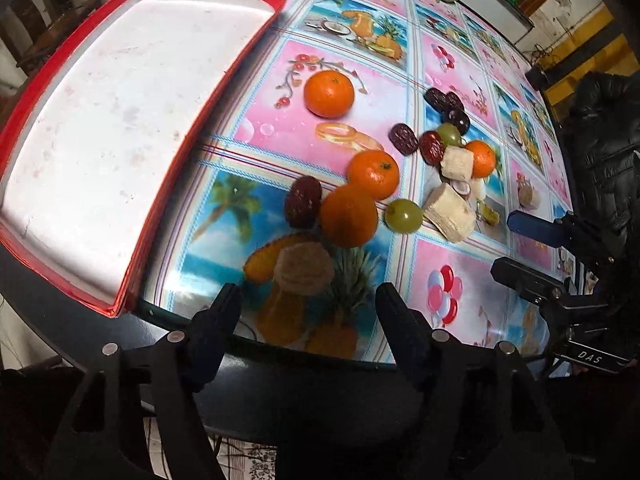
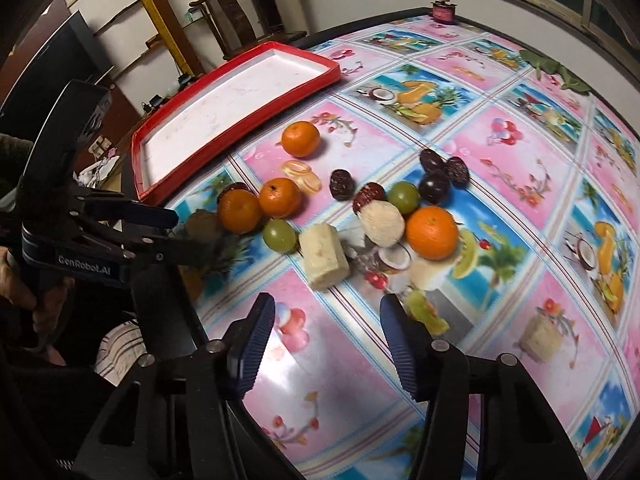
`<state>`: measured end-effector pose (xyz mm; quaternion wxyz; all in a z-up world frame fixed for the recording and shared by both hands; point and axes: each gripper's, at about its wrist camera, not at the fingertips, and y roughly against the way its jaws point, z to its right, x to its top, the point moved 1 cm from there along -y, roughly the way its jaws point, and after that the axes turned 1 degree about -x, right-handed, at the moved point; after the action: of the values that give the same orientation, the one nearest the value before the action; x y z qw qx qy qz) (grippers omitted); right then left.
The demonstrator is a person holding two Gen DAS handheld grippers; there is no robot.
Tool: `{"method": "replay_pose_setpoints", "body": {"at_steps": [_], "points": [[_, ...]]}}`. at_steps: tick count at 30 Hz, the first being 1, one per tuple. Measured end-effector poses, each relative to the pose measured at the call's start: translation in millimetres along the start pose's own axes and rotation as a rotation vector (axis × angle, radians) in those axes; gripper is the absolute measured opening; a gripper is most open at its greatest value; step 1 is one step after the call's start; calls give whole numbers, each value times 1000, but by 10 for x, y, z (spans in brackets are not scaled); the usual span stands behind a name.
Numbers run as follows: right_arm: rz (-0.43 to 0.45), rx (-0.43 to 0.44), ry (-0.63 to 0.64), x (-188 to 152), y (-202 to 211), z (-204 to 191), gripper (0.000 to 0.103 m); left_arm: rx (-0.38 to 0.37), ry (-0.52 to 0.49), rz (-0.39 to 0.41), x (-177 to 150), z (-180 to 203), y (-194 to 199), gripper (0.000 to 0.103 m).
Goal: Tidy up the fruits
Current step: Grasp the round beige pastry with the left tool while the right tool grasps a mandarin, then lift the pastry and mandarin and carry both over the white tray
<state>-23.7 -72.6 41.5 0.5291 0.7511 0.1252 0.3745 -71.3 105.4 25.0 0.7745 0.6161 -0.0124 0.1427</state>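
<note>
Loose fruit lies on the patterned tablecloth: several oranges [image 1: 329,93] [image 2: 431,232], green grapes [image 1: 404,216] [image 2: 279,234], dark red dates [image 1: 303,201] [image 2: 341,184], two peeled banana pieces [image 1: 450,212] [image 2: 323,257] and a brown walnut [image 1: 304,269] [image 2: 203,222]. A red-rimmed white tray [image 1: 208,120] [image 2: 240,92] stands empty at the left. My left gripper [image 1: 308,304] is open and empty just before the walnut. My right gripper [image 2: 326,316] is open and empty, short of the banana piece.
The table's dark front edge [image 1: 280,344] runs under my left gripper. A small dark jar [image 2: 443,9] stands at the far table edge. A green cloth [image 2: 556,70] lies at the back right. A chair [image 2: 236,4] stands behind the tray.
</note>
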Motion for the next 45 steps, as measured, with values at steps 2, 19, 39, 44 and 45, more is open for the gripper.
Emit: {"method": "replay_pose_setpoints", "body": {"at_steps": [2, 19, 39, 44, 45], "points": [[-1, 6, 6, 66, -31, -18, 50, -13, 21, 3, 18, -42, -12, 66], [-19, -55, -148, 265, -27, 565, 41, -21, 22, 1, 88, -51, -150, 31], [-33, -78, -90, 394, -281, 624, 35, -32, 42, 12, 132, -46, -139, 31], [-7, -57, -94, 396, -119, 541, 35, -35, 34, 20, 136, -48, -75, 31], [-4, -53, -92, 404, -102, 526, 35, -35, 32, 24, 141, -48, -50, 31]]}}
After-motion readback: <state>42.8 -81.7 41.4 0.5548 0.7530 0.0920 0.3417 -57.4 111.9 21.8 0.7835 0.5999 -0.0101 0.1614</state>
